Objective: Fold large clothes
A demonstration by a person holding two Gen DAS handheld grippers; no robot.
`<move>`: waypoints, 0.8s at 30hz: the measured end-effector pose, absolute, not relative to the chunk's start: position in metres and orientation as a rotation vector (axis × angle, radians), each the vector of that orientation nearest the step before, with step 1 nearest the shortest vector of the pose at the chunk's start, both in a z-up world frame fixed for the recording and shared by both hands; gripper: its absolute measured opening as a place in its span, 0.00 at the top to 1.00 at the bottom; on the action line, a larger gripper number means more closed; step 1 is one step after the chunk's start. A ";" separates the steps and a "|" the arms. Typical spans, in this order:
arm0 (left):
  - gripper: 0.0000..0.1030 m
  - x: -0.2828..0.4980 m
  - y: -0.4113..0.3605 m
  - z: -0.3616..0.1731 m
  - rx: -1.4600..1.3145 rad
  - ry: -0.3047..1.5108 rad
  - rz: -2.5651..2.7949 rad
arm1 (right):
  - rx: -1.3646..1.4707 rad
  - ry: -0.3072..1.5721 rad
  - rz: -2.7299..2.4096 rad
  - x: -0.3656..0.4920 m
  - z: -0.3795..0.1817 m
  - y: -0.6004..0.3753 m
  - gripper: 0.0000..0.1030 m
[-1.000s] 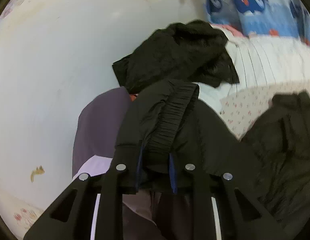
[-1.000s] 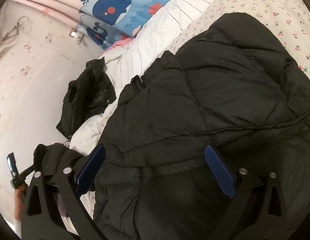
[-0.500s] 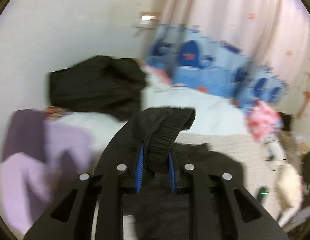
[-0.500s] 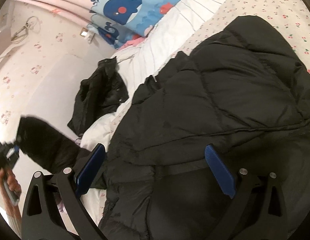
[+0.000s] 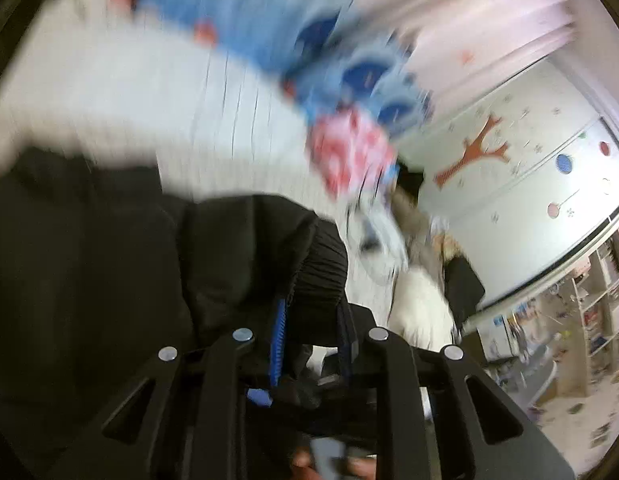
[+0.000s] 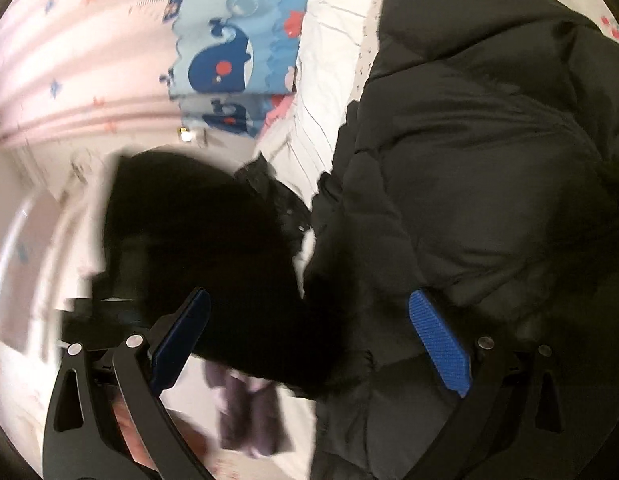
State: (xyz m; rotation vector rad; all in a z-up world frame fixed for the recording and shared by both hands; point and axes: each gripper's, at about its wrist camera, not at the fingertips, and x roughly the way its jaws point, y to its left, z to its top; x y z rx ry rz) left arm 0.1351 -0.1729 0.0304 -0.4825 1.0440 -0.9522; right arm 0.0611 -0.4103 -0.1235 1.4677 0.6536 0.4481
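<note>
Right wrist: blurred sleeve [image 6: 213, 248] before whale pillow [image 6: 229, 60].

Light: soft, even, bright on my pale bedding [image 5: 121, 92]
Blur: left view heavily smeared; right view smeared at its left
Dark: black jacket [image 6: 489, 160] shows little detail
Edges: fisheye-curved, black corners

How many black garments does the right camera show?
2: the puffer jacket at right, and a smaller garment behind its raised sleeve, beside the striped quilt. More may be hidden.
</note>
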 end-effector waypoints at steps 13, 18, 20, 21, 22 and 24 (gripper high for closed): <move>0.10 0.106 -0.132 0.003 -0.353 1.058 -0.858 | 1.611 0.651 0.467 0.071 -0.148 -0.426 0.07; 0.07 0.084 -0.066 0.004 -0.332 0.963 -0.740 | 1.302 0.640 0.413 0.081 -0.127 -0.419 0.37; 0.07 0.082 -0.042 0.001 -0.352 0.954 -0.691 | 1.182 0.670 0.368 0.085 -0.118 -0.413 0.81; 0.07 0.081 -0.029 0.001 -0.363 0.945 -0.667 | 1.133 0.653 0.343 0.083 -0.111 -0.413 0.90; 0.07 0.082 -0.016 0.003 -0.377 0.923 -0.639 | 1.061 0.625 0.314 0.079 -0.098 -0.412 0.93; 0.07 0.084 -0.001 0.007 -0.398 0.877 -0.600 | 0.973 0.551 0.277 0.069 -0.071 -0.414 0.94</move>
